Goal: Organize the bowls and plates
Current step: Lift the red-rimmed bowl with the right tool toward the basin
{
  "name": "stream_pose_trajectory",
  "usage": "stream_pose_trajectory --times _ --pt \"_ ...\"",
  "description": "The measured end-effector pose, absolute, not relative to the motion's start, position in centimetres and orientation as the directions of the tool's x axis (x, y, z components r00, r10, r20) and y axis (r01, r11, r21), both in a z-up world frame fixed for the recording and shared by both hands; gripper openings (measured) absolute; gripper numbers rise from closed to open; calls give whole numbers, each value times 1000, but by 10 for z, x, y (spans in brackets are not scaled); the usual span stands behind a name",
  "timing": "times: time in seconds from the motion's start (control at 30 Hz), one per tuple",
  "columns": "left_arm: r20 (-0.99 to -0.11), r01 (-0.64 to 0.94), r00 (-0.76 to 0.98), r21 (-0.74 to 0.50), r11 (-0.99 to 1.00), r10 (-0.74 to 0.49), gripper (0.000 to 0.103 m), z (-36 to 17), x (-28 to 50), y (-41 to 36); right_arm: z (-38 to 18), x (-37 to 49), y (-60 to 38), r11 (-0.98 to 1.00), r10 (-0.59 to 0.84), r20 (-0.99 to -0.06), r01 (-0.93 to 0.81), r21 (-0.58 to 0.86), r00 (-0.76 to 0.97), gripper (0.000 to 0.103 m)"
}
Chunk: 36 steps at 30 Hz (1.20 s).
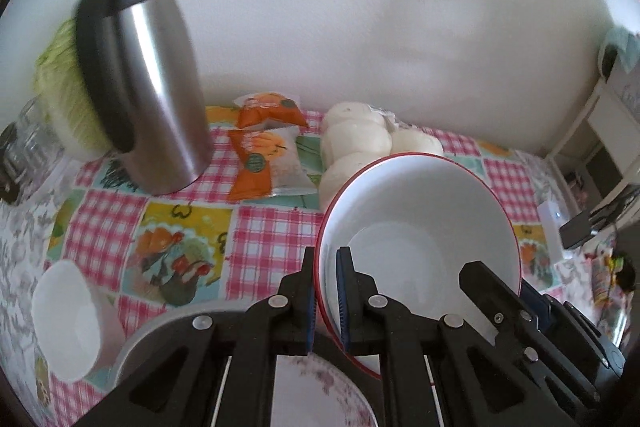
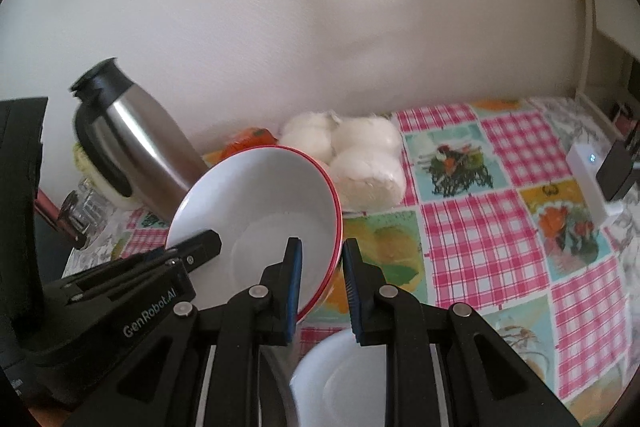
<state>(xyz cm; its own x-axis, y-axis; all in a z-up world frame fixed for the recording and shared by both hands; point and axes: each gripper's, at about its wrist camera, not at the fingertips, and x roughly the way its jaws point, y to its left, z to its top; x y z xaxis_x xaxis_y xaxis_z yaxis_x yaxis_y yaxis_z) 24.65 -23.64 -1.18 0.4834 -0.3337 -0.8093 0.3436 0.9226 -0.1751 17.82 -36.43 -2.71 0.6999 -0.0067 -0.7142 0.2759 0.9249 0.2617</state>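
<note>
I am holding a claw in each hand, and both are pinching the same bowl, white with a red rim. My left claw is pressed together on the left side of its rim, one finger outside and one inside. My right claw is pinching the opposite side of the rim in the same way, and its jaws are standing a little wider. The bowl is hanging tilted in the air between them, above the checked tablecloth, with its opening turned toward me.

Under the claws I am seeing other dishes: a plate with a pink flower pattern below the left one, and a white bowl below the right one. One more white bowl is lying on its side at the left. Farther away, near the wall, a steel jug, orange snack packets and a bag of white buns are standing.

I judge that the work is only partly done. The red-rimmed bowl still needs a place, probably on the dishes below, and the tipped white bowl is not yet gathered.
</note>
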Motion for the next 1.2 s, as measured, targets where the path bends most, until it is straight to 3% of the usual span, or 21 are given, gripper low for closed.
stream_pose_trajectory --times 0.53,1.2 --pt "-774 215 533 -266 940 -341 10 32 194 -150 43 144 -285 976 8 -693 145 162 721 22" --pt "-740 105 531 -427 898 -413 11 29 152 -62 59 110 -207 994 31 -734 57 95 678 22"
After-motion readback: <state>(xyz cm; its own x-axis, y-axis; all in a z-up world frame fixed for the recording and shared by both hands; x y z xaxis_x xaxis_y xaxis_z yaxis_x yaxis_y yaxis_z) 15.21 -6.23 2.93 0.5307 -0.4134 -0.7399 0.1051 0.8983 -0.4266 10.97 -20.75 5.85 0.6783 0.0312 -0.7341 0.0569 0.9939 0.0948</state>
